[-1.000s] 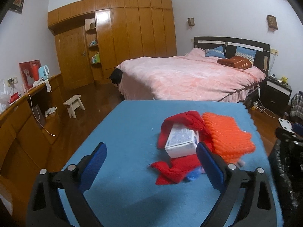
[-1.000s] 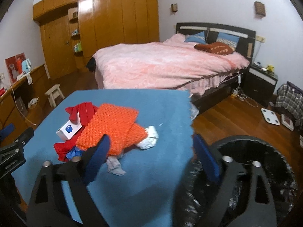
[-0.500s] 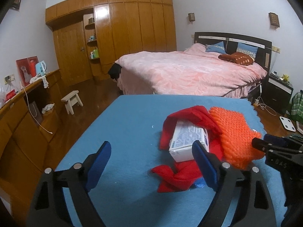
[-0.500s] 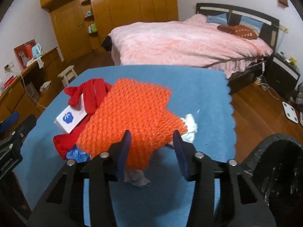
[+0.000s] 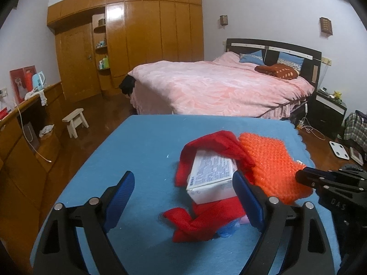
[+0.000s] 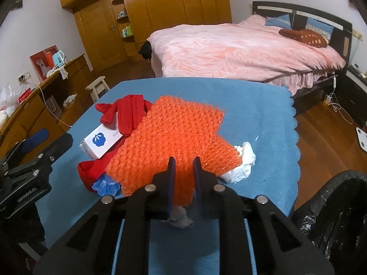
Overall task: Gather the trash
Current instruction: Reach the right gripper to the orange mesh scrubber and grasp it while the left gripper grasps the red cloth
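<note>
Trash lay heaped on the blue table cover (image 6: 263, 105), and the orange foam netting (image 6: 179, 133) served as the landmark: a red cloth bag (image 6: 128, 112) and a white carton with a blue logo (image 6: 101, 141) lay touching its left edge, a crumpled white tissue (image 6: 243, 162) touched its right corner, a bit of blue plastic (image 6: 105, 185) peeked out at its near left, and a grey scrap (image 6: 181, 217) lay under its near edge. The black-lined bin (image 6: 332, 217) stood off the table, to the right of the netting. The right gripper (image 6: 184, 163) pointed steeply down at the netting's near edge, its jaws narrow and closing, with a fold of the netting between the blue pads. To do this pick well, I judged the pads should bite well into the fold rather than the outermost fringe, since the light mesh could slip; the lift should go straight up first, so the tissue and red bag were not dragged along, before swinging right toward the bin. The left gripper (image 5: 183, 198) hung low over the table to the left of the netting, tilted gently downward, its jaws spread wide and holding nothing; its right pad (image 5: 246, 200) stood just beside the carton, seemingly ready for that item next.
</note>
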